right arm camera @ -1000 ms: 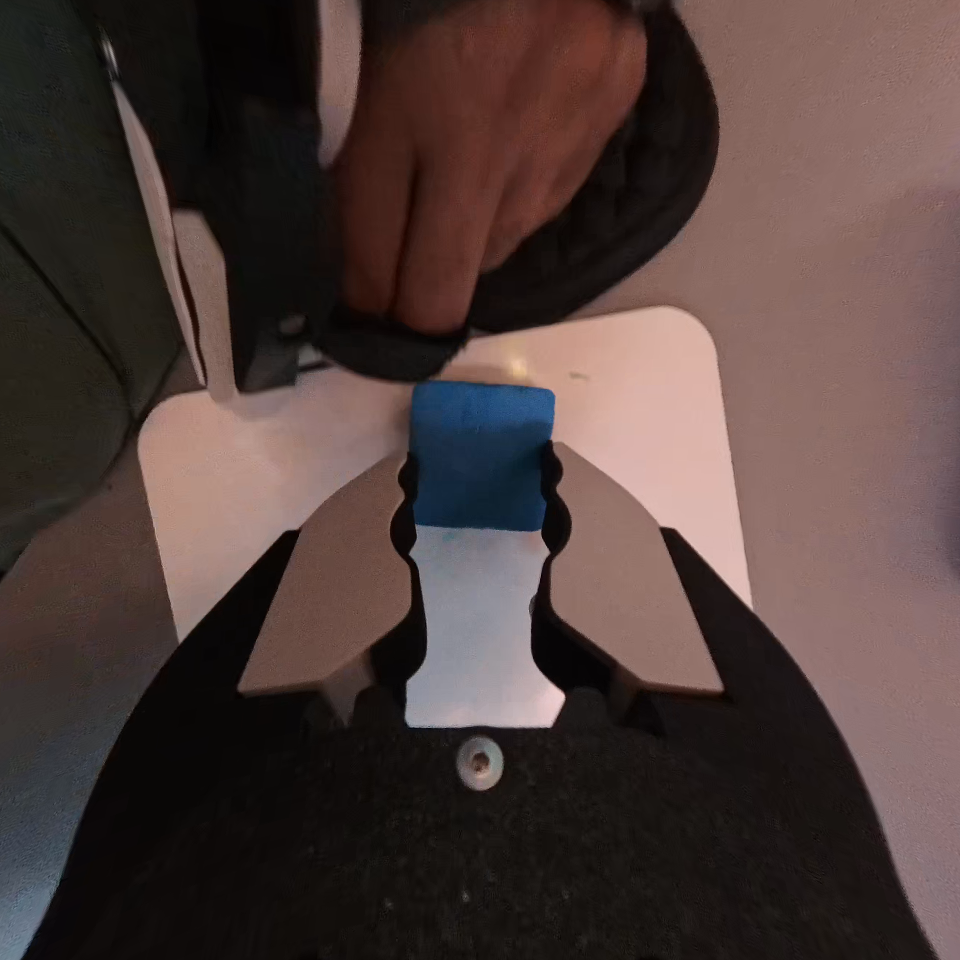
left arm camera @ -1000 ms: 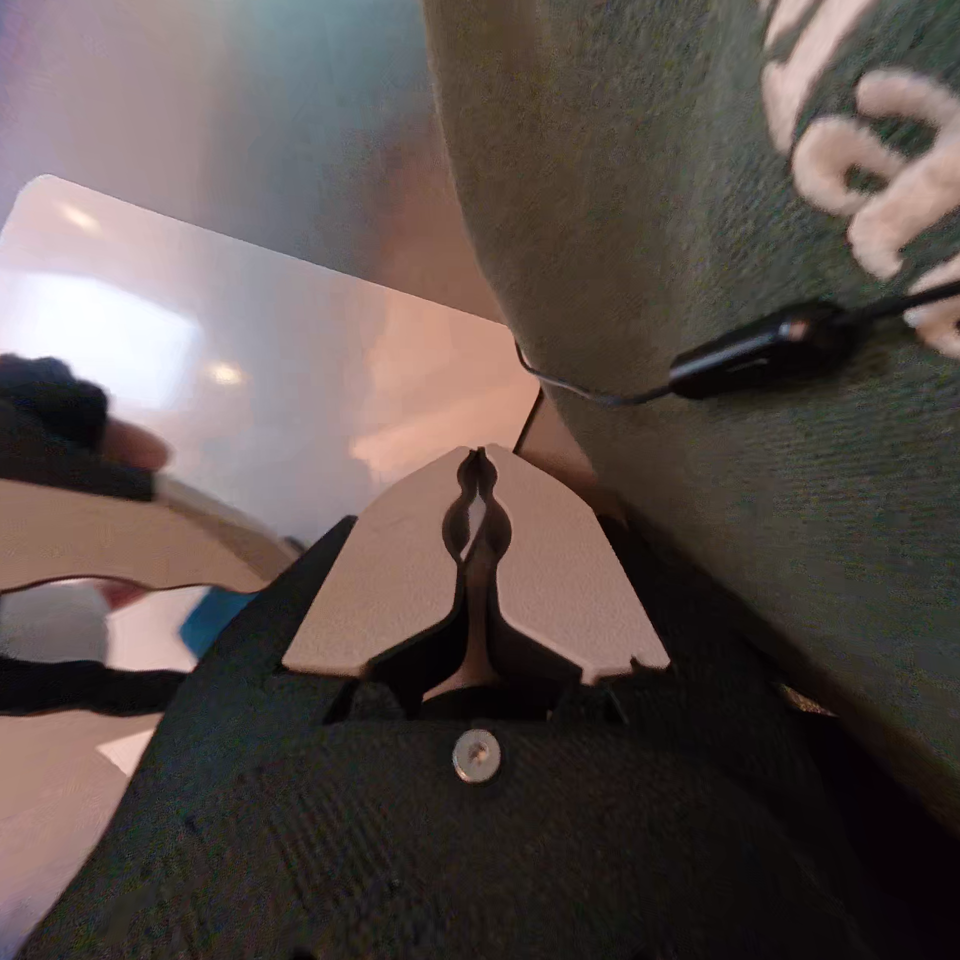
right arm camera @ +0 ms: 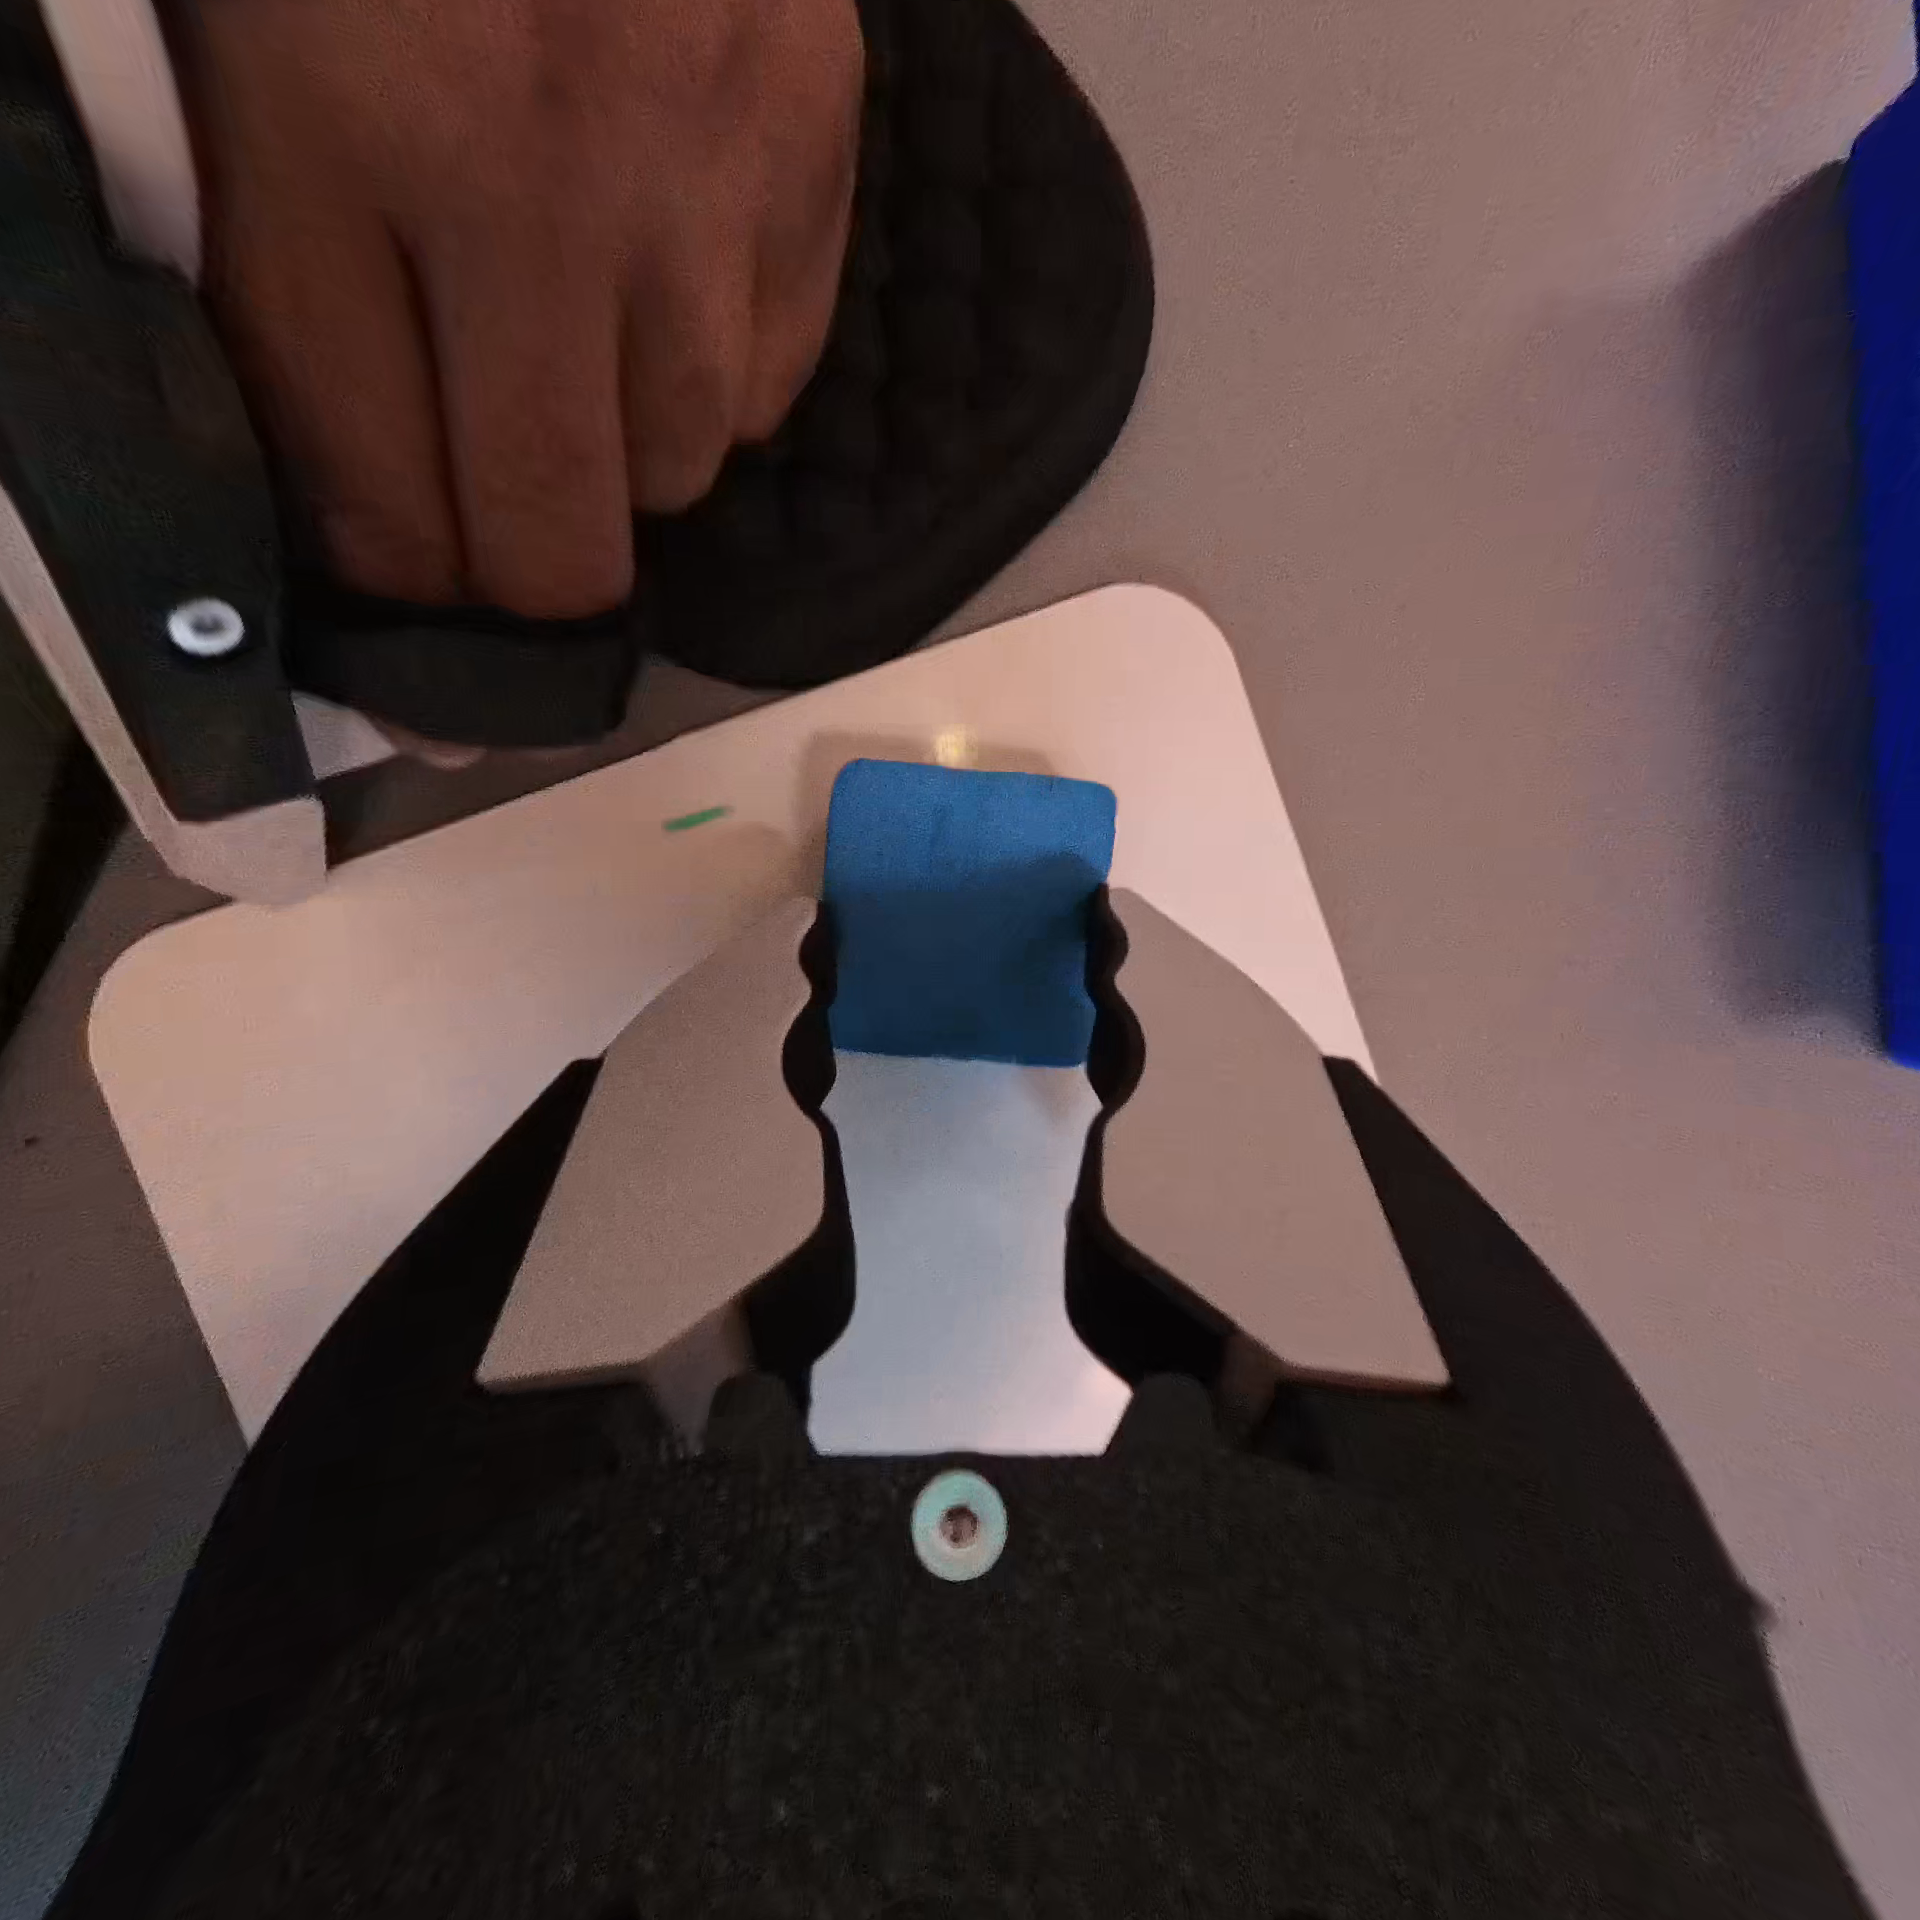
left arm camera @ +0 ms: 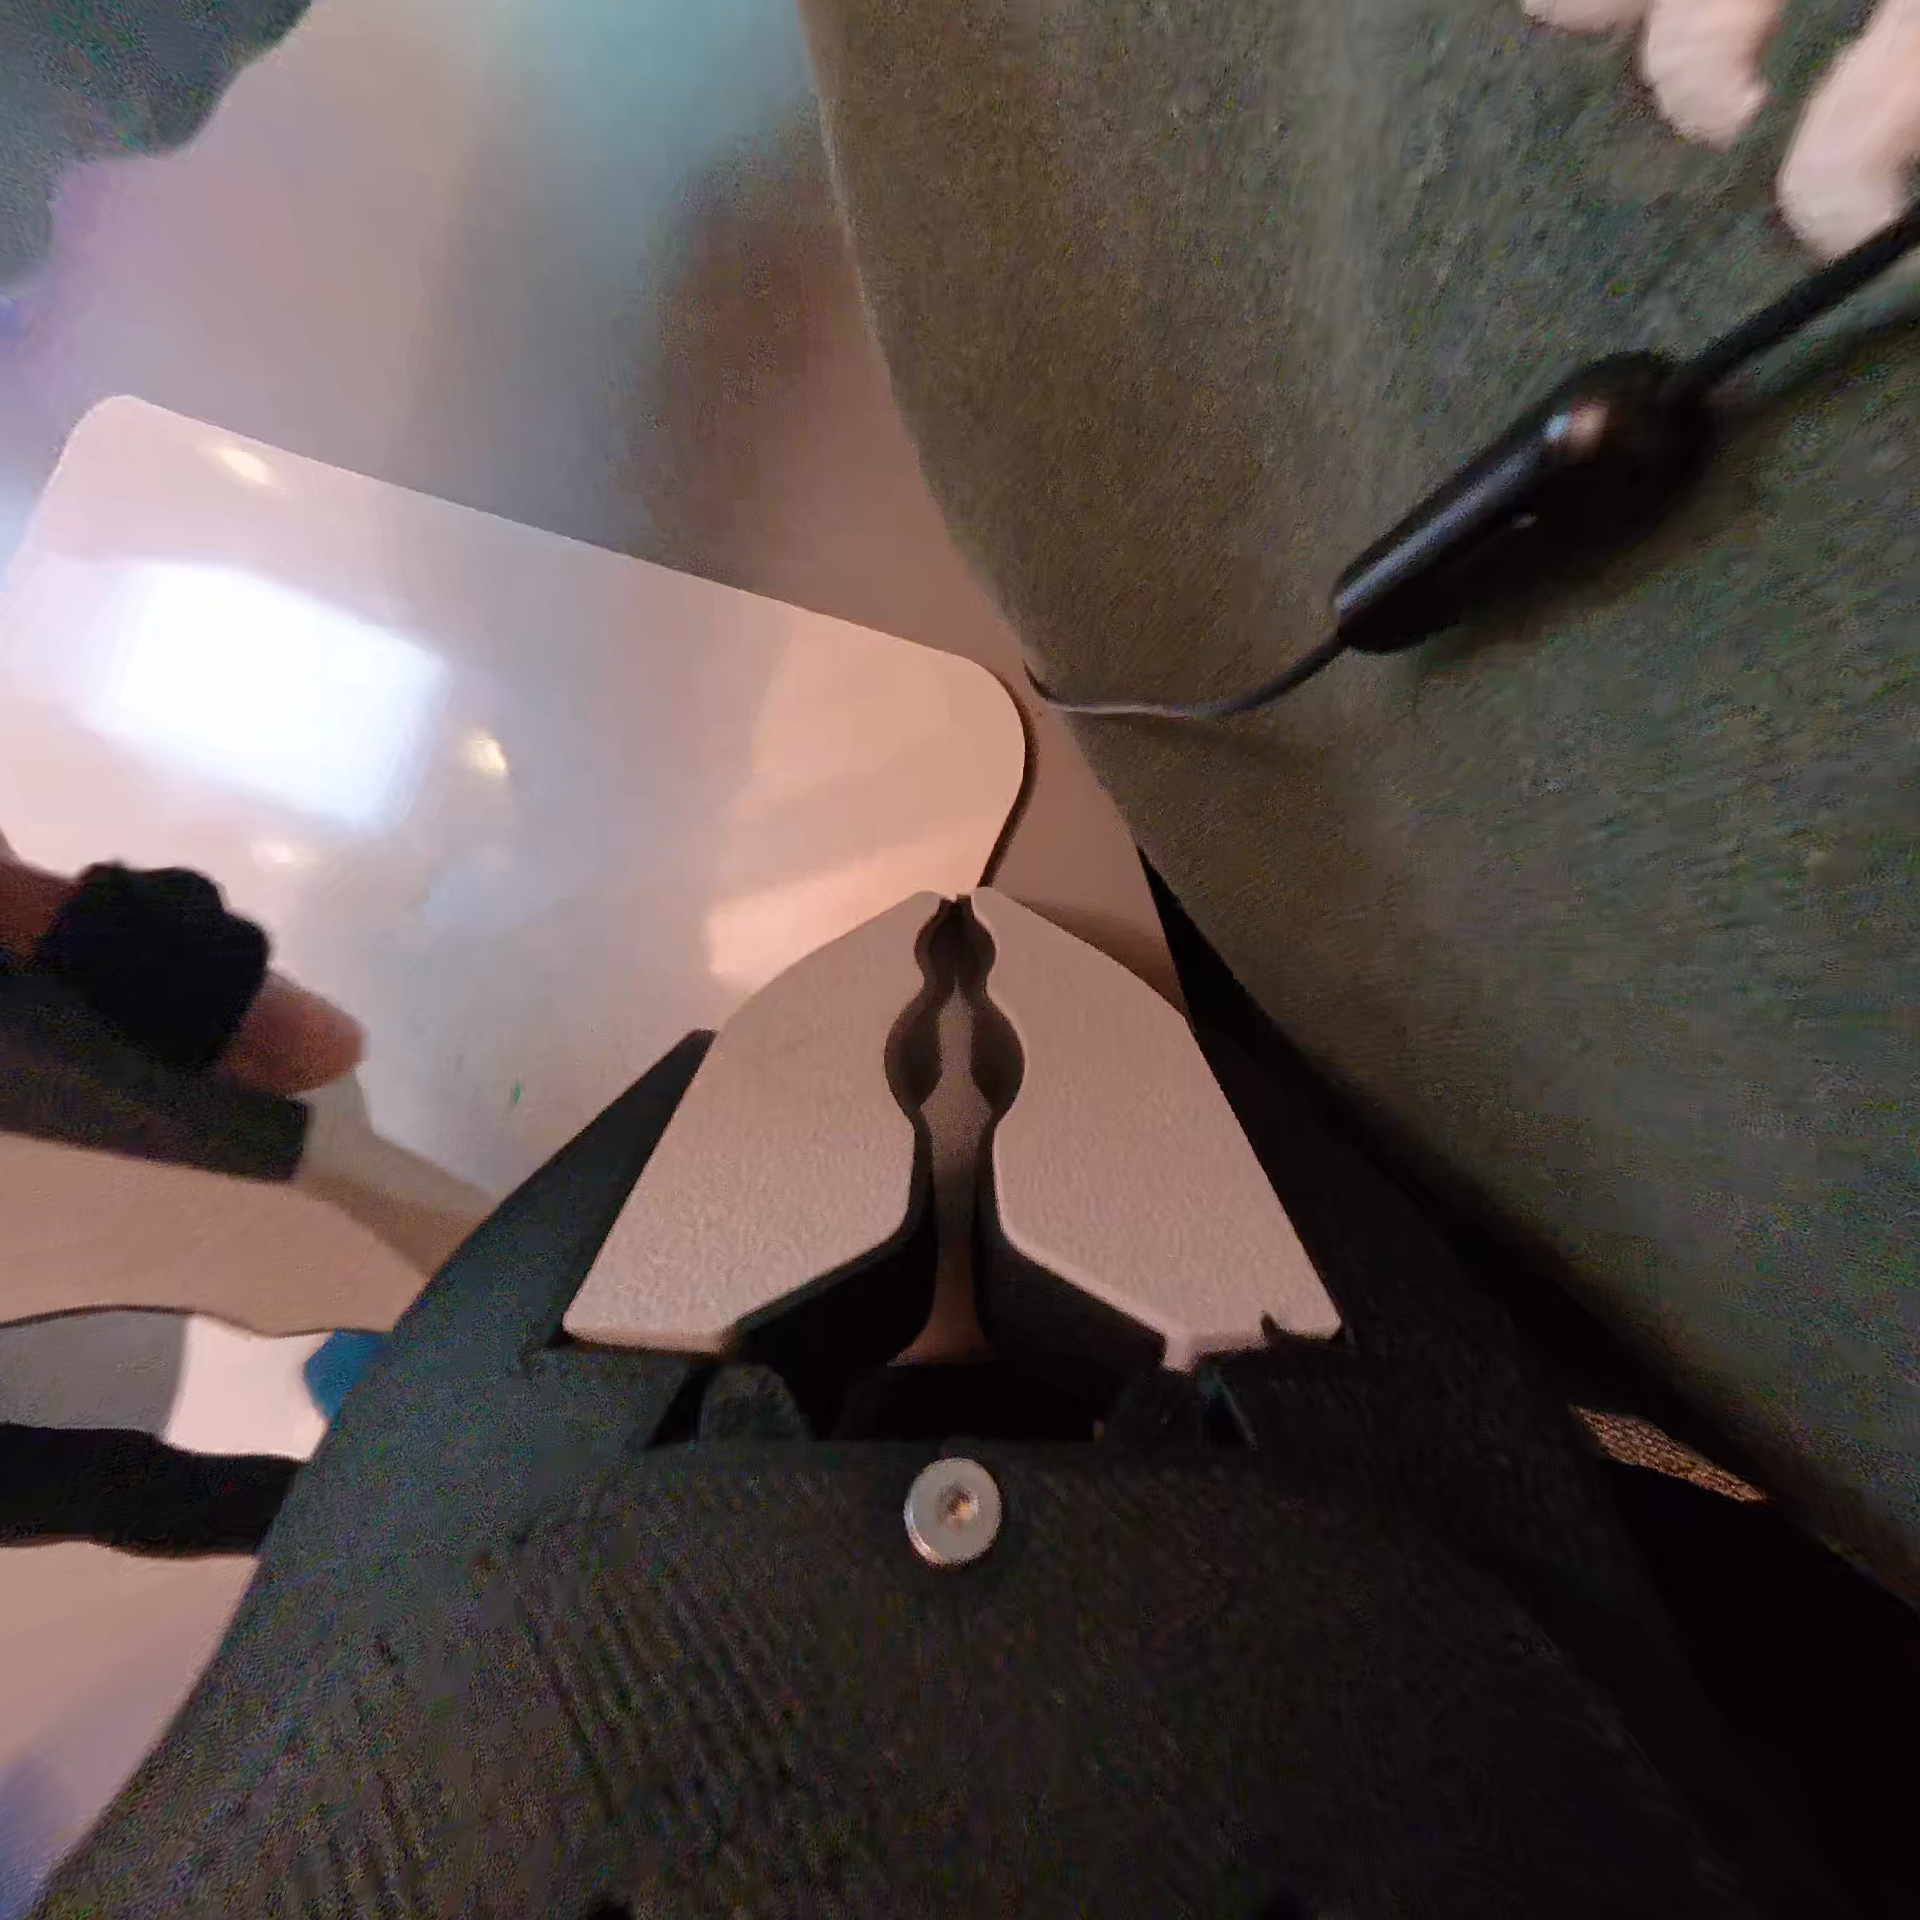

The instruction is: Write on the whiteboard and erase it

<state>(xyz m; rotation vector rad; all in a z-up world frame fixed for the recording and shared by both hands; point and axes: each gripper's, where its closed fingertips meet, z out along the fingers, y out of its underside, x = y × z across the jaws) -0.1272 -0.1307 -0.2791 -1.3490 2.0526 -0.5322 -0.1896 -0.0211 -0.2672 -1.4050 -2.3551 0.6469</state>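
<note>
The right gripper [right arm camera: 961, 977] has its jaws clamped on the blue eraser [right arm camera: 961, 914], which rests on the whiteboard [right arm camera: 416, 1018] beside a green mark [right arm camera: 696, 820]. The left gripper [left arm camera: 961, 914] has its jaws closed and empty at the board's corner.

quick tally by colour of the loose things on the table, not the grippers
white: 1, the whiteboard
blue: 2, the eraser held in the right gripper, and a blue object at the right edge
total: 3
</note>
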